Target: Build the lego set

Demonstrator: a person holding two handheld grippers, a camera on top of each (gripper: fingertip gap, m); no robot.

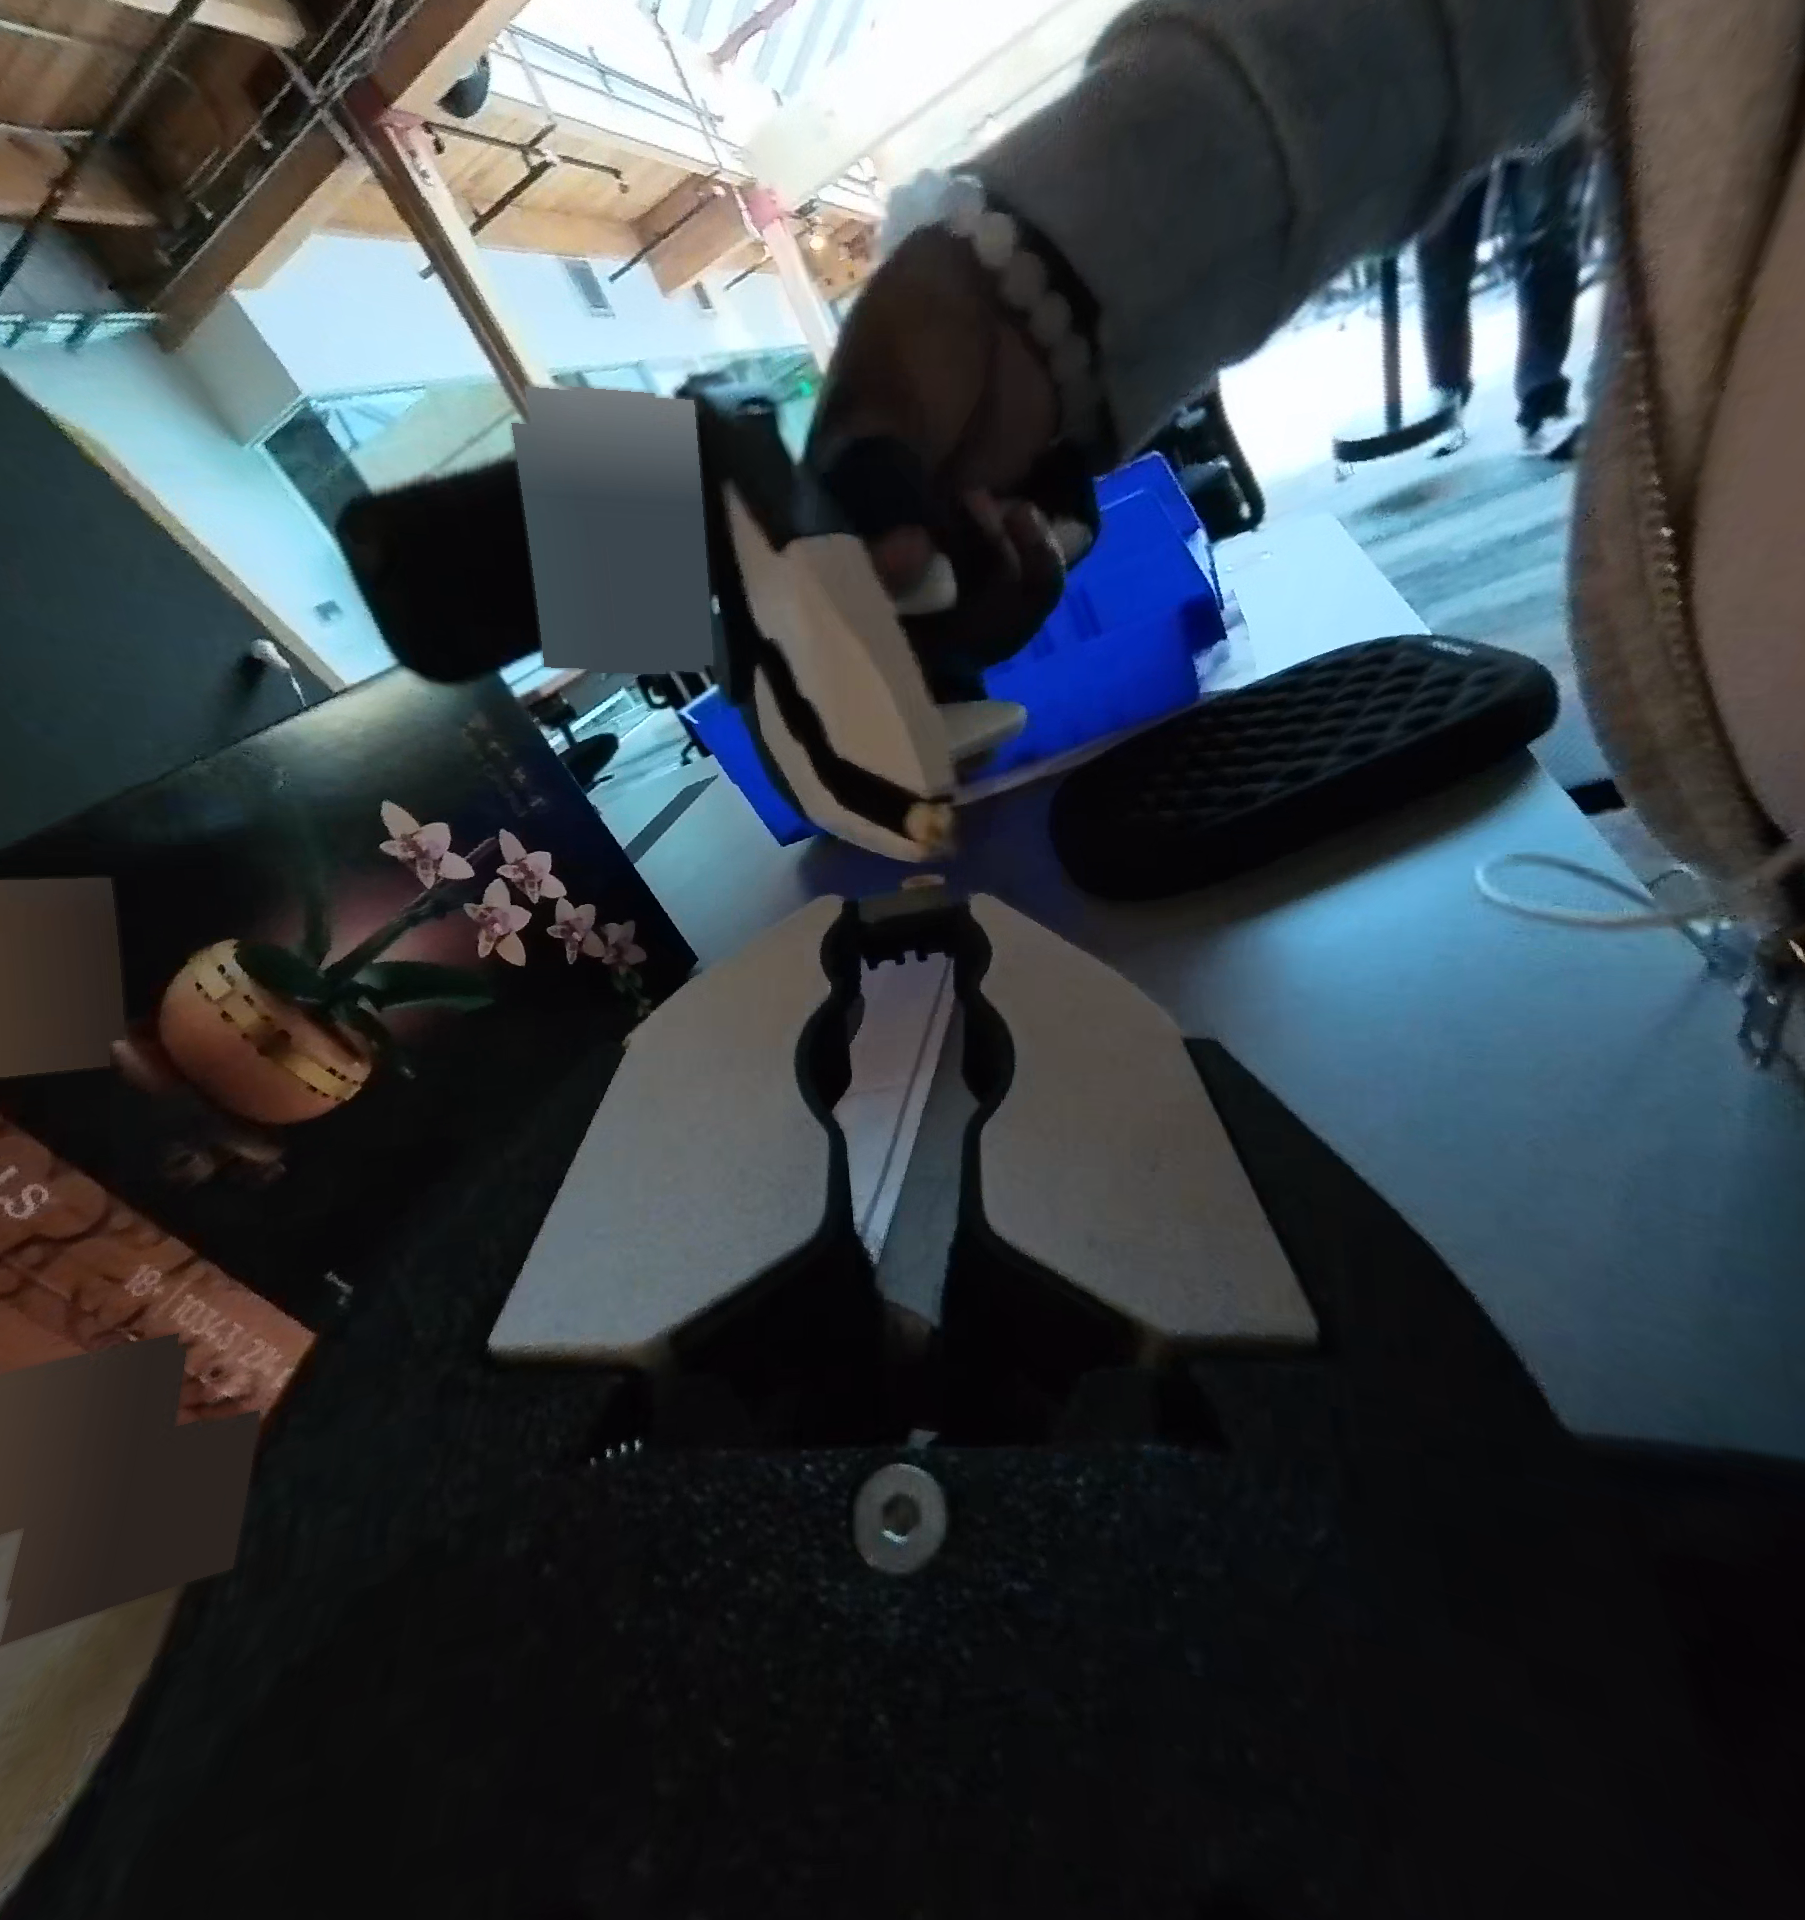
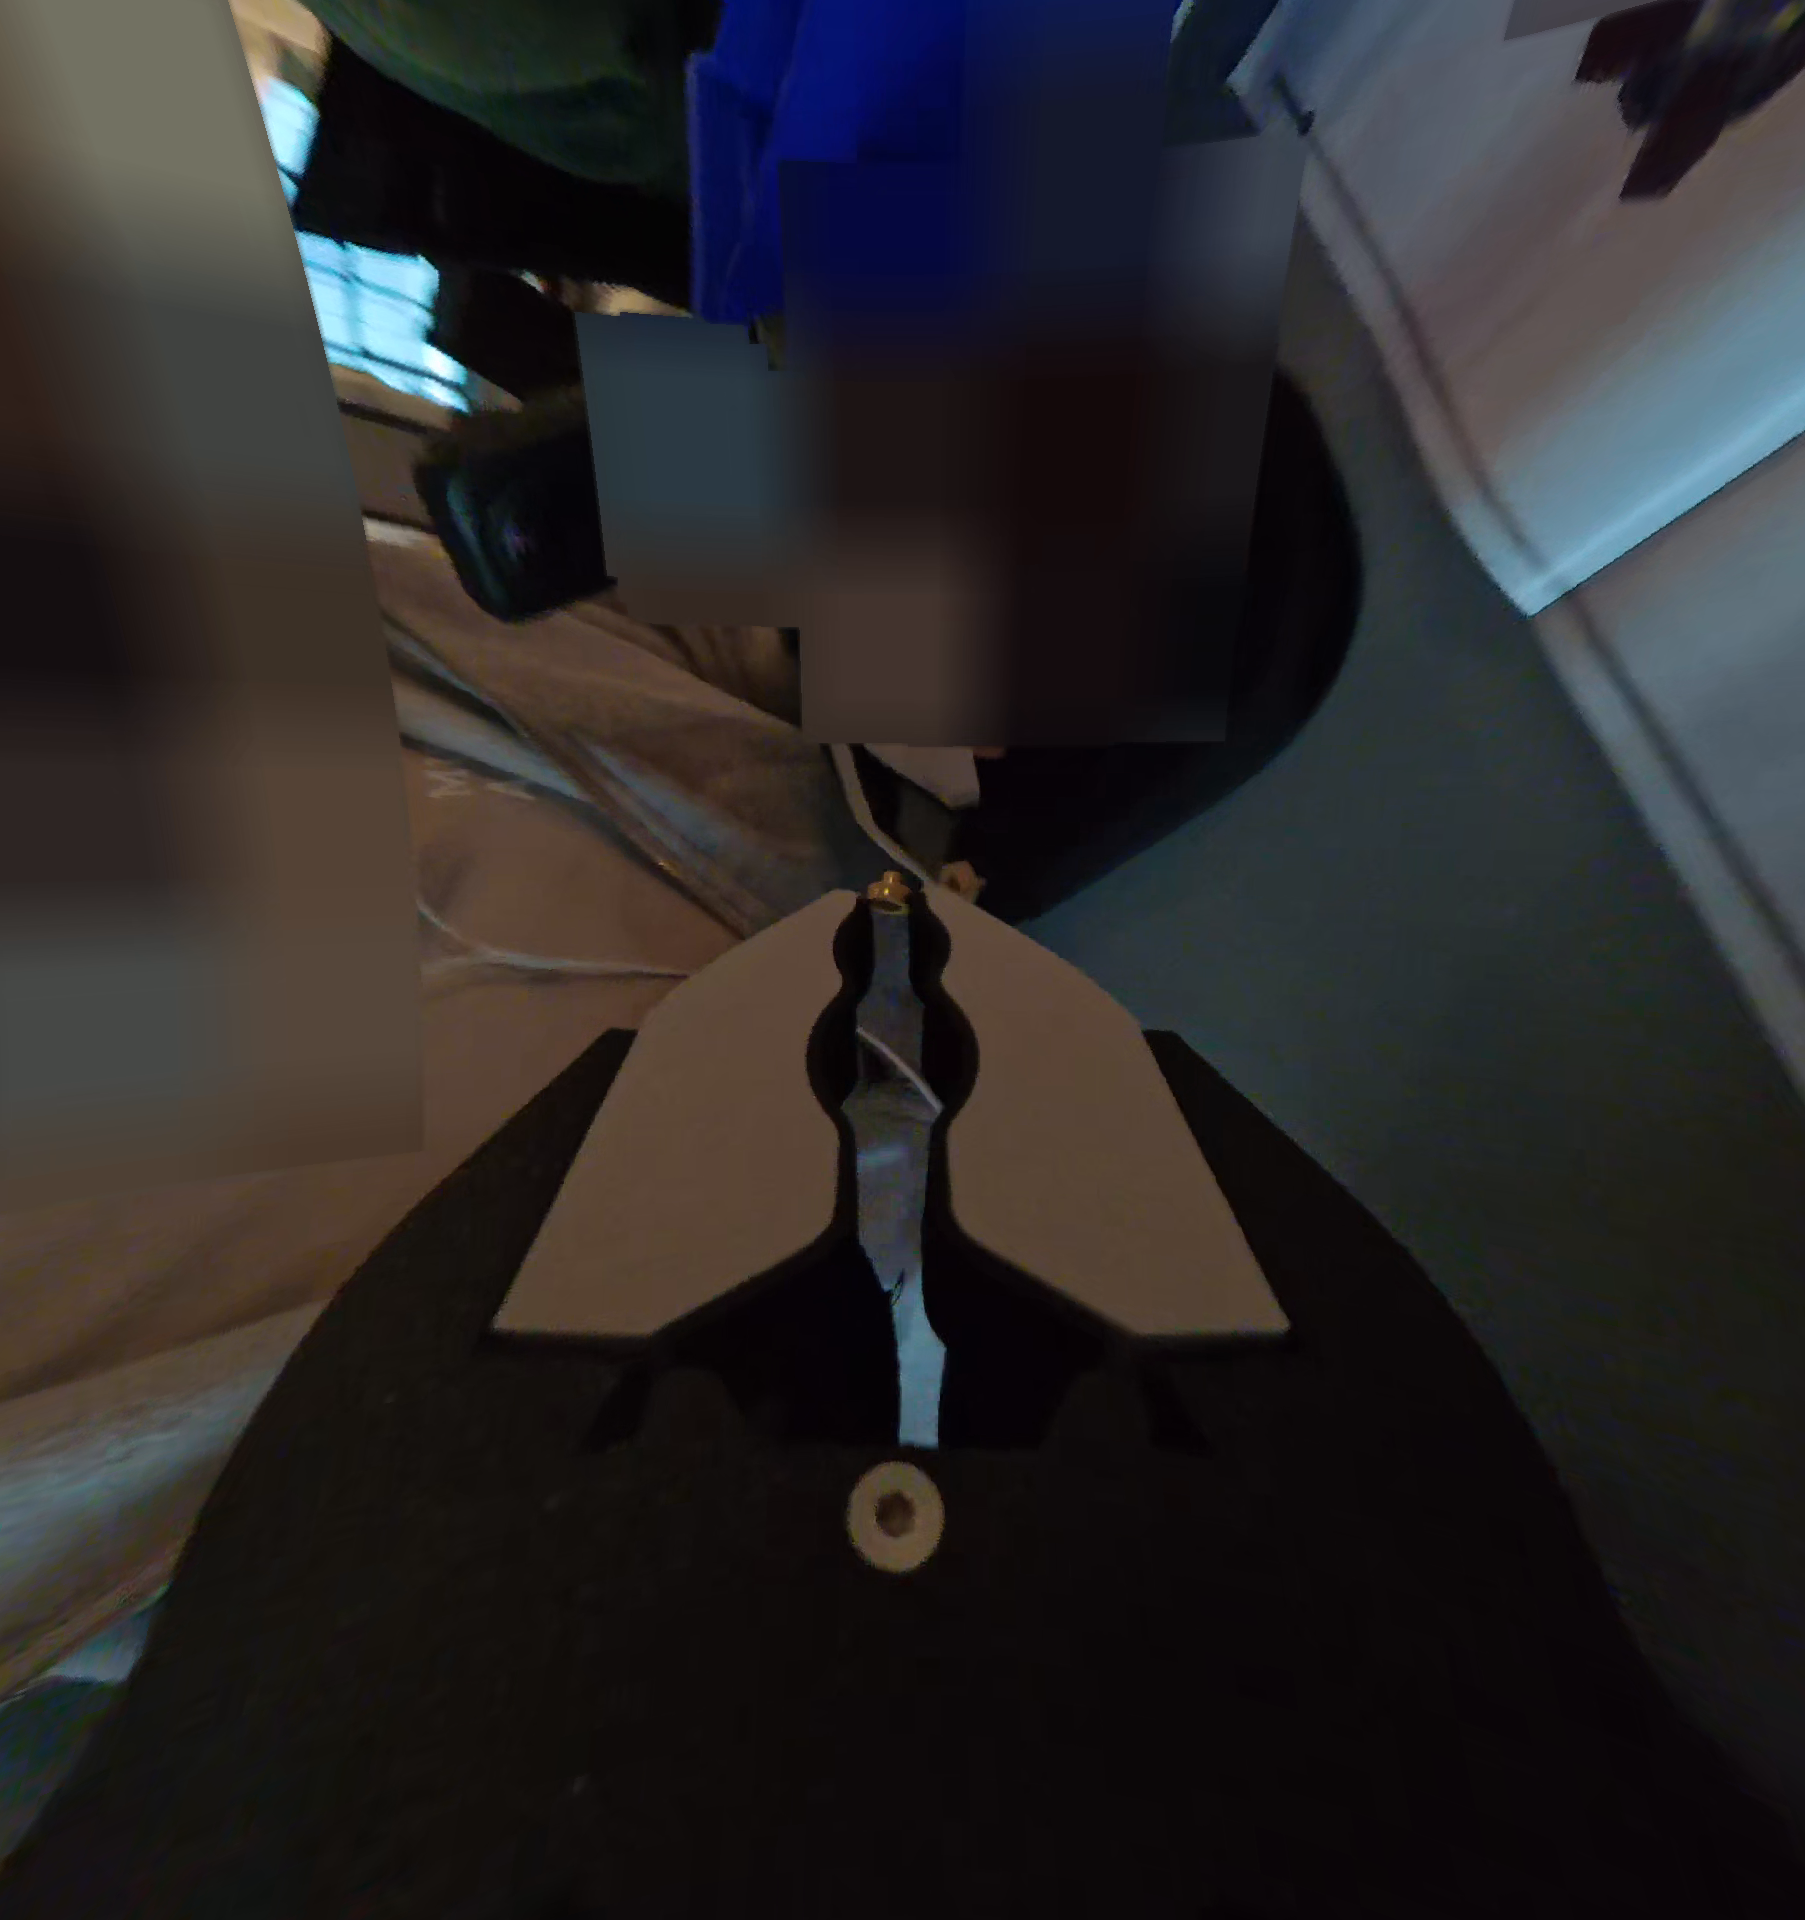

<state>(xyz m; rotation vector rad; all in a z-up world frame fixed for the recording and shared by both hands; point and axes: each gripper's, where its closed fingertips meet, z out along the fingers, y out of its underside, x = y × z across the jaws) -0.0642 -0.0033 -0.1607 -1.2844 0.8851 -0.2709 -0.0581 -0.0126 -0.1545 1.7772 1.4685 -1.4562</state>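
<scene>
Left wrist view: left claw (image 1: 903, 914) pinches a small grey block, right claw (image 1: 929, 821) pinches a gold stud just above.

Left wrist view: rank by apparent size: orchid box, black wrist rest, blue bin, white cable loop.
1. orchid box, though nearest the camera, which inflates it
2. black wrist rest
3. blue bin, partly hidden by the right gripper, so true rank unsure
4. white cable loop

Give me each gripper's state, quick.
Left gripper: shut on a small grey piece.
Right gripper: shut on a tiny gold piece.
</scene>
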